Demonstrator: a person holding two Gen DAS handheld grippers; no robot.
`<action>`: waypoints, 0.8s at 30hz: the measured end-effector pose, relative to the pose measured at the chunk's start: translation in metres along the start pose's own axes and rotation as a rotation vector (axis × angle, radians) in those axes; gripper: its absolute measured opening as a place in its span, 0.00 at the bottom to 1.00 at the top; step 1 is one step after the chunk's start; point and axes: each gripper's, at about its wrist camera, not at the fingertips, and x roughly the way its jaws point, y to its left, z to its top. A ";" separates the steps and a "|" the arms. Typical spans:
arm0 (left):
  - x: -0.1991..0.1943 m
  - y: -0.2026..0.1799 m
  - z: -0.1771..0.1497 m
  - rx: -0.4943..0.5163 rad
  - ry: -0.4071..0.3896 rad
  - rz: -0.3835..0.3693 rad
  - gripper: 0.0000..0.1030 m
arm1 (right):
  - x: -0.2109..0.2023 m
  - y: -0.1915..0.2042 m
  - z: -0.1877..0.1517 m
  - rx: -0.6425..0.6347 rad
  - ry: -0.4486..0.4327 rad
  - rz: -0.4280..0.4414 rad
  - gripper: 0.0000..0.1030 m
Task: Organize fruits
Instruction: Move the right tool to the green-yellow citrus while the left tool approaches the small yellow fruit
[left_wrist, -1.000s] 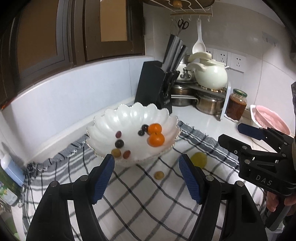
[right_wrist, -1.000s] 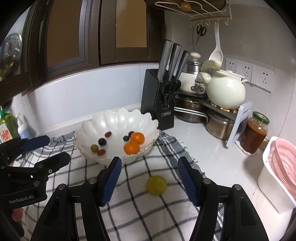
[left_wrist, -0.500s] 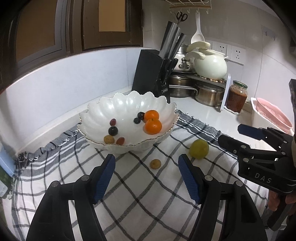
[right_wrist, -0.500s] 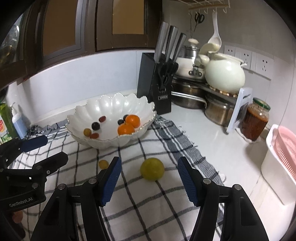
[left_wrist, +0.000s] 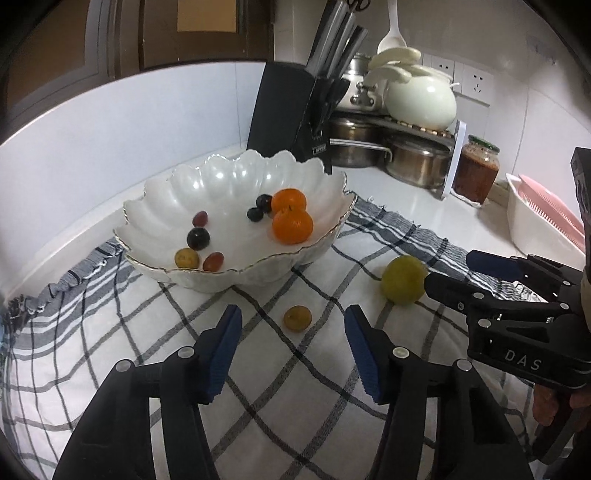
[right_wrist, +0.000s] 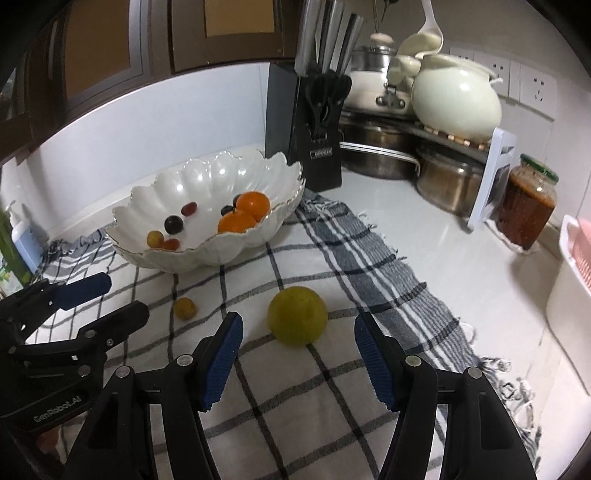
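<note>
A white scalloped bowl sits on a checked cloth and holds two oranges, dark grapes and small red and yellow fruits. A small yellow fruit lies on the cloth just ahead of my open, empty left gripper. A yellow-green round fruit lies on the cloth just ahead of my open, empty right gripper. The right gripper shows in the left wrist view; the left one shows in the right wrist view.
The checked cloth covers the counter. A knife block stands behind the bowl. Pots and a white kettle sit on a rack, with a sauce jar and a pink-and-white basket at right.
Both grippers have moved down and closer to the cloth. The small yellow fruit and the yellow-green fruit now sit nearer the fingertips. Both stay open.
</note>
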 end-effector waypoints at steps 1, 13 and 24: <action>0.004 0.000 0.000 -0.001 0.007 0.001 0.53 | 0.003 0.000 0.000 -0.001 0.005 0.002 0.62; 0.042 0.000 0.001 -0.003 0.083 -0.022 0.41 | 0.038 -0.007 0.002 0.015 0.068 0.028 0.62; 0.068 0.002 -0.002 -0.013 0.151 -0.038 0.26 | 0.058 -0.004 0.005 0.003 0.105 0.037 0.58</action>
